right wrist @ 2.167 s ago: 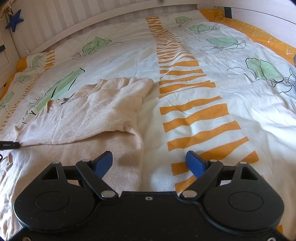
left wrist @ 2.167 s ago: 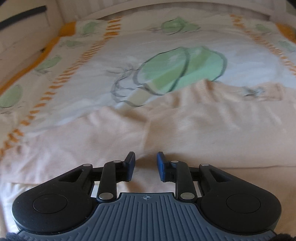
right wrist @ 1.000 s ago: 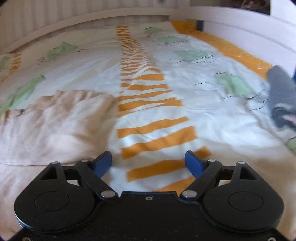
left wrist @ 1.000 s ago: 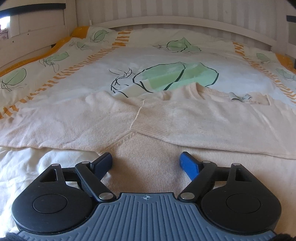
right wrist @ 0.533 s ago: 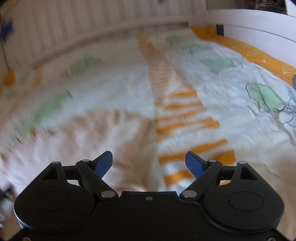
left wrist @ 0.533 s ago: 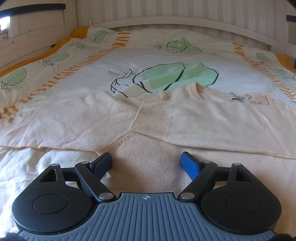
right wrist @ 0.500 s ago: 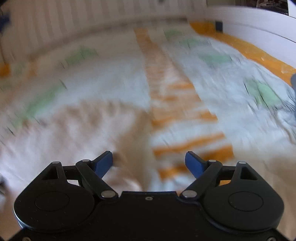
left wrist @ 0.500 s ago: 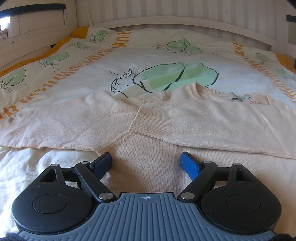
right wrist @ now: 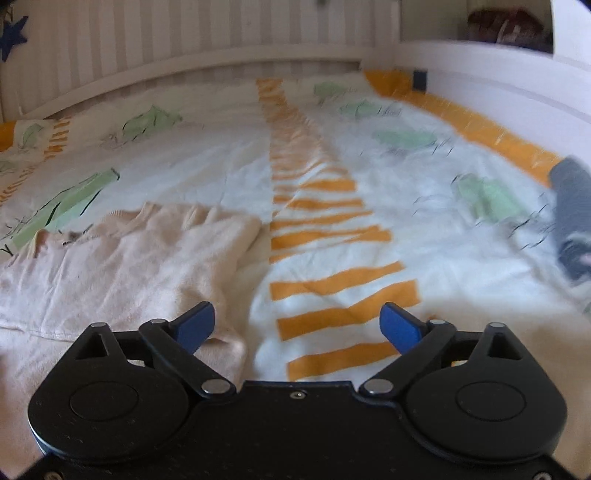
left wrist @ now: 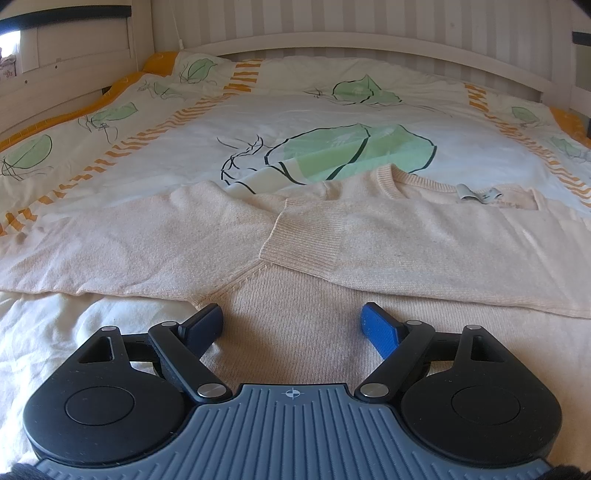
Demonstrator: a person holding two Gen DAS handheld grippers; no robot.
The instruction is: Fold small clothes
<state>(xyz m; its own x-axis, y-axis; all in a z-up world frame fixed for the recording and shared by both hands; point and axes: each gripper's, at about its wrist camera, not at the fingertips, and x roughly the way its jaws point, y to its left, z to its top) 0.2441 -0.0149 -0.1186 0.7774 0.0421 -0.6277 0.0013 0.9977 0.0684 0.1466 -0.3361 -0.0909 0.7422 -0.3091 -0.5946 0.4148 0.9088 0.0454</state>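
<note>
Bedspread [left wrist: 332,110] under cream sweater [left wrist: 295,295]; both claws empty.

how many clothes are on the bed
2: a cream sweater spread across the near bedspread, and a dark grey garment at the right edge. More may lie out of view.

— What sort of place is this?

— A bedroom in a home. There is a bed with a white wooden frame [left wrist: 369,40], and on it a duvet cover [left wrist: 332,114] printed with green leaves and orange stripes.

— Anything else?

— A striped wall [right wrist: 184,40] with a blue star [right wrist: 13,35] on it, perhaps a child's room; that view is blurred.
</note>
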